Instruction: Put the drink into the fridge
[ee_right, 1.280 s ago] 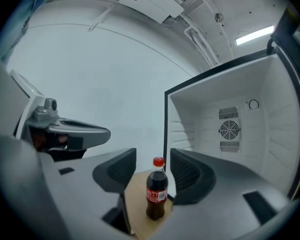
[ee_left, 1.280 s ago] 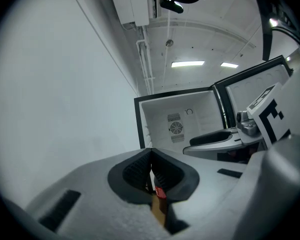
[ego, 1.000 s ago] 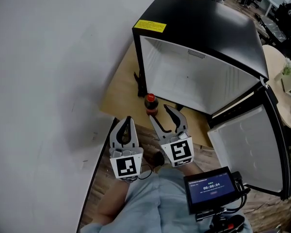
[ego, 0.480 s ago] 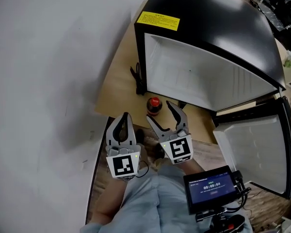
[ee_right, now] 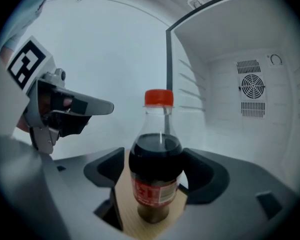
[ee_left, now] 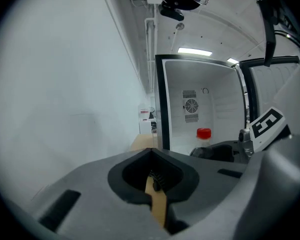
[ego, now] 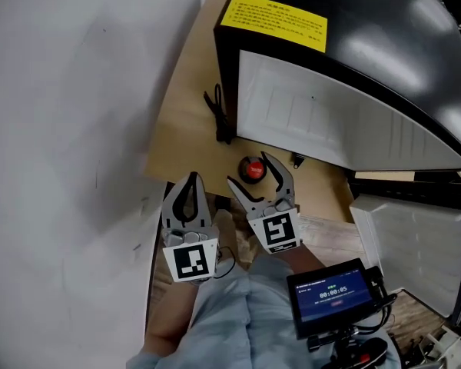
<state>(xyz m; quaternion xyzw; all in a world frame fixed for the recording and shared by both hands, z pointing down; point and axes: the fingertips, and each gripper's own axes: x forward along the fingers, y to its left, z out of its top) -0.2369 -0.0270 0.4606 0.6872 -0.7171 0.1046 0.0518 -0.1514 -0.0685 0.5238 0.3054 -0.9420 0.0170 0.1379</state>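
Observation:
A cola bottle (ee_right: 155,171) with a red cap (ego: 252,169) stands upright on the wooden board (ego: 184,133) in front of the open black fridge (ego: 353,60). My right gripper (ego: 249,171) has come round the bottle. Its jaws are opening, one to each side of the dark body, and the pads (ee_right: 108,170) do not press on it. In the right gripper view the right gripper (ee_right: 155,178) sits low at the bottle's label. My left gripper (ego: 191,180) hangs shut and empty to the left, a little behind the bottle. It appears in its own view (ee_left: 151,153).
The fridge's white inside (ee_left: 200,109) is bare, with a fan grille on the back wall. Its door (ego: 415,244) swings open to the right. A black cable (ego: 218,115) lies by the fridge's left front corner. A wall runs along the left. A small screen (ego: 334,297) hangs at my waist.
The right gripper has moved forward so the bottle now stands between its jaws, which have spread wider. The head view has tilted closer over the fridge front.

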